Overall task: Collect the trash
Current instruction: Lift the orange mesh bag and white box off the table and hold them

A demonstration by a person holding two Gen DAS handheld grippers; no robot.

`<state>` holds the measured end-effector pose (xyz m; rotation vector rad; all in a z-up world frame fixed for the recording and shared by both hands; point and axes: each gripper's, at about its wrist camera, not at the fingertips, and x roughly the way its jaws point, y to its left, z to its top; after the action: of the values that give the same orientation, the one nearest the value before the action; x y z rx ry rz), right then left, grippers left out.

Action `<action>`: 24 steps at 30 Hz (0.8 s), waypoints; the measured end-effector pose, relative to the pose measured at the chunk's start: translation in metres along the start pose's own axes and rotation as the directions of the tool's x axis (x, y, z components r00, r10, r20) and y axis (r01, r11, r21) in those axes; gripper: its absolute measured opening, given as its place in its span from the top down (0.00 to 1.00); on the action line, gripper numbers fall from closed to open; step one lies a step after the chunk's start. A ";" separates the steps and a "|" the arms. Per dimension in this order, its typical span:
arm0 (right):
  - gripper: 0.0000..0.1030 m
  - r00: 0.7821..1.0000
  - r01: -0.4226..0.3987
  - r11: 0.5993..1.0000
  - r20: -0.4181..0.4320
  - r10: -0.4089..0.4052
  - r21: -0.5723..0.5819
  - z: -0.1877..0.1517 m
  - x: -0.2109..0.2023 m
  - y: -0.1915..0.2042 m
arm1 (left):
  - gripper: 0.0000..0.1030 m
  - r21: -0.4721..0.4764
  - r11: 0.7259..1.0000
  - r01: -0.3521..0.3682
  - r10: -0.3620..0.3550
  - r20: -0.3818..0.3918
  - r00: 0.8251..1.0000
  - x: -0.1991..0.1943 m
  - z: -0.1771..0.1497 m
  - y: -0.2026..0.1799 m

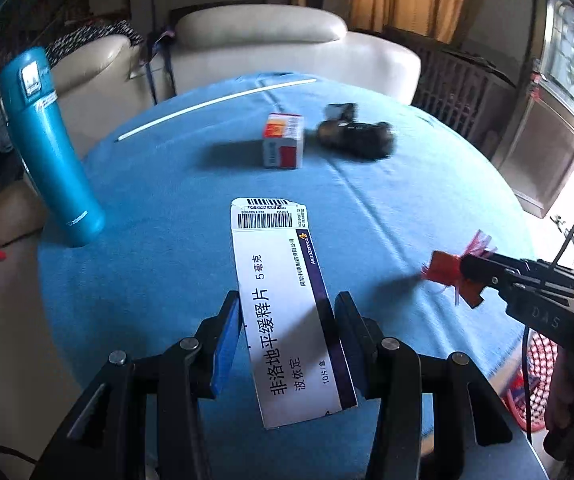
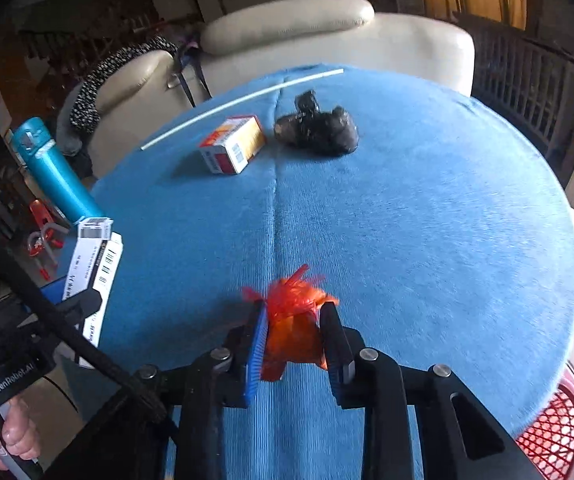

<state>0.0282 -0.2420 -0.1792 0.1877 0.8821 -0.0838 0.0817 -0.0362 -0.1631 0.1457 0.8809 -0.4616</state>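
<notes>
My left gripper (image 1: 287,304) is shut on a long white medicine box (image 1: 283,304) with a purple stripe and barcodes, held above the blue cloth of the round table (image 1: 167,240). The same white medicine box (image 2: 95,256) shows at the left of the right wrist view. My right gripper (image 2: 293,312) is shut on a crumpled orange-red plastic bag (image 2: 293,320), lifted over the table; the bag (image 1: 447,266) also shows at the right in the left wrist view. Farther back lie a small orange-and-white box (image 1: 284,141) (image 2: 233,144) and a black plastic bag (image 1: 355,136) (image 2: 317,126).
A teal flask (image 1: 49,148) (image 2: 53,168) stands at the table's left edge. A white stick (image 1: 215,104) (image 2: 243,100) lies along the far rim. Cream sofas (image 2: 327,36) stand behind the table. A red mesh basket (image 2: 553,436) (image 1: 541,376) sits low at the right.
</notes>
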 end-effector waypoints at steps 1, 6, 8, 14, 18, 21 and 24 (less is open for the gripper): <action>0.72 1.000 0.002 1.000 0.006 -0.002 0.001 -0.003 -0.005 -0.001 | 0.52 0.008 1.000 0.003 -0.003 0.001 1.000 -0.003 -0.002 -0.004; 0.73 1.000 0.001 0.999 -0.005 -0.001 0.037 -0.025 -0.019 -0.018 | 0.52 0.057 0.998 0.018 -0.019 0.014 1.000 -0.016 -0.013 -0.026; 0.73 1.000 0.002 0.999 -0.014 -0.001 0.048 -0.032 -0.019 -0.023 | 0.52 0.071 0.997 0.026 -0.027 0.019 0.999 -0.021 -0.016 -0.034; 0.74 0.998 0.030 0.998 -0.049 -0.027 0.057 -0.050 -0.010 -0.032 | 0.52 0.128 0.991 0.030 -0.033 0.025 0.999 -0.025 -0.018 -0.053; 0.74 0.997 0.046 0.998 -0.057 -0.044 0.036 -0.054 -0.004 -0.032 | 0.52 0.137 0.990 0.017 -0.020 0.018 1.000 -0.025 -0.018 -0.060; 0.72 0.996 0.052 0.998 -0.074 -0.050 0.027 -0.051 0.000 -0.031 | 0.52 0.142 0.990 0.005 -0.011 0.039 0.999 -0.031 -0.017 -0.063; 0.71 0.994 0.064 0.998 -0.083 -0.064 -0.001 -0.049 0.003 -0.028 | 0.52 0.141 0.990 -0.006 -0.003 0.065 0.998 -0.042 -0.018 -0.063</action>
<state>-0.0112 -0.2600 -0.2158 0.1651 0.9715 -0.1370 0.0179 -0.0735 -0.1383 0.2598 0.7847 -0.5248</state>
